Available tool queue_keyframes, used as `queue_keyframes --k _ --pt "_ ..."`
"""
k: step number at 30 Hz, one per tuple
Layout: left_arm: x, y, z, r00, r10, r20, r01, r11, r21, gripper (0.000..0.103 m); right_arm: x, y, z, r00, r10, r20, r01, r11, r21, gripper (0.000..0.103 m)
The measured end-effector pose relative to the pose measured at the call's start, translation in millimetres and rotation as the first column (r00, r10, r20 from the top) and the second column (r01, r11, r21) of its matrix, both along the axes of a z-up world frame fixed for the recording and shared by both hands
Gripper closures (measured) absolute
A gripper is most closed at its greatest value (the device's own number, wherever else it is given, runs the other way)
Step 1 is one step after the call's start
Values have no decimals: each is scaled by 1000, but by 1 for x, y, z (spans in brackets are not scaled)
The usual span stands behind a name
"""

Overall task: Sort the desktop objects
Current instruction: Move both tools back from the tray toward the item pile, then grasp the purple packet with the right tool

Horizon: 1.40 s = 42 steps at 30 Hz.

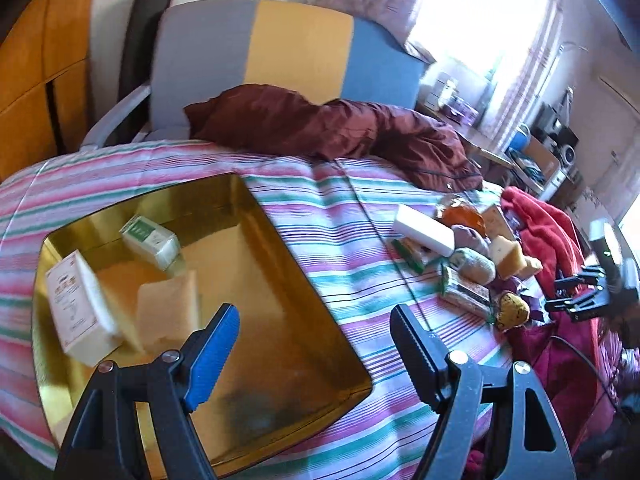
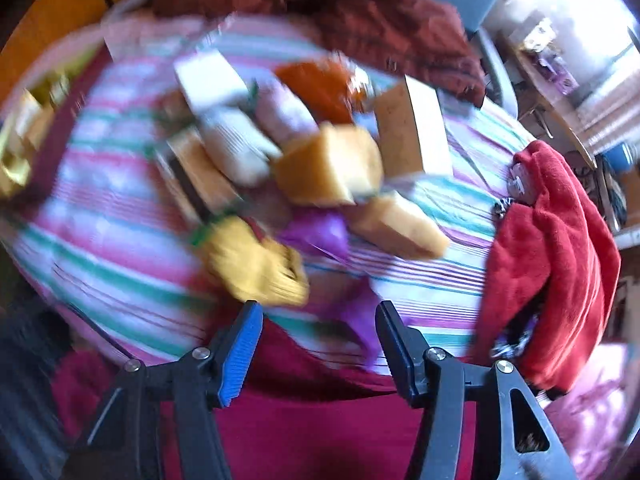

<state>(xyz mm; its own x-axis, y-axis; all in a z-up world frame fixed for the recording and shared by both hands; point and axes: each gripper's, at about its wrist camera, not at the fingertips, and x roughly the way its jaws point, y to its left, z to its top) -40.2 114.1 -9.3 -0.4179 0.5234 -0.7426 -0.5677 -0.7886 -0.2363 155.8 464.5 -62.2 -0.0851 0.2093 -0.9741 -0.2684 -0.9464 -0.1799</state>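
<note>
In the left wrist view, a gold tray (image 1: pixel 304 320) is seen lying on a bed covered by a striped sheet (image 1: pixel 320 208), and everything is placed relative to it. Inside the tray, three things are already laid: a white box (image 1: pixel 76 304) at its left wall, a green-and-white carton (image 1: pixel 152 240) toward its far side, and a pale sponge (image 1: pixel 170 308) near the middle. To the right of the tray, well apart from it, a pile of unsorted objects (image 1: pixel 460 256) is left on the sheet, among them a white block (image 1: pixel 424 230) and a yellow sponge (image 1: pixel 514 256). The task is therefore judged to be begun but far from finished. The left hand-held gripper (image 1: pixel 316 332) is held over the tray's near right corner, tilted downward, its jaws apart and nothing between them. Beyond the pile, the right hand-held gripper (image 1: pixel 584 288) is glimpsed.

In the right wrist view, heavily blurred, the pile is seen from steeply above, with the tray only a gold sliver (image 2: pixel 16 168) at the far left edge. The right hand-held gripper (image 2: pixel 320 336) is pointed almost straight down, near the pile's closer edge, beside what appears to be a yellow glove (image 2: pixel 256 264). Its jaws are seen parted, with nothing gripped. A red towel (image 2: pixel 556 248) is seen on the pile's far side from the tray.
</note>
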Motion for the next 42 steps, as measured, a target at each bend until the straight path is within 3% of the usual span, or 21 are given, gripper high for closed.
queue_keyframes --k 6,9,15,18,20,21,22,33,39,42 --pt "3 25 1 999 -53 2 53 999 -6 24 -8 25 -36 980 88 177 -80 995 -52 41" --pt "3 37 -1 997 -79 10 80 997 -15 24 -13 34 -48 972 98 216 -81 993 -82 30" --pt "5 65 -7 990 -138 33 139 990 -21 24 -19 43 -63 947 139 290 -114 988 -100 30" --pt "6 81 -10 983 -175 51 176 984 -23 24 -21 46 -72 927 157 340 -133 987 -92 34" --pt "7 93 -13 978 -201 58 202 979 -28 24 -20 46 -79 911 173 375 -154 985 -80 43" --pt "7 98 -15 976 -210 63 213 977 -31 24 -20 46 -82 906 182 383 -160 983 -88 54" --pt "8 104 -18 972 -223 72 226 974 -34 24 -19 45 -81 906 198 375 -171 980 -105 61" --pt "14 159 -49 931 -318 178 330 943 -38 24 -12 56 -64 941 170 291 -150 984 -91 67" --pt "26 192 -59 918 -363 160 381 919 -102 24 -7 66 -48 969 134 208 -117 989 -92 67" --pt "39 210 -60 899 -425 104 437 885 -162 23 -5 71 -41 977 123 176 -107 990 -96 67"
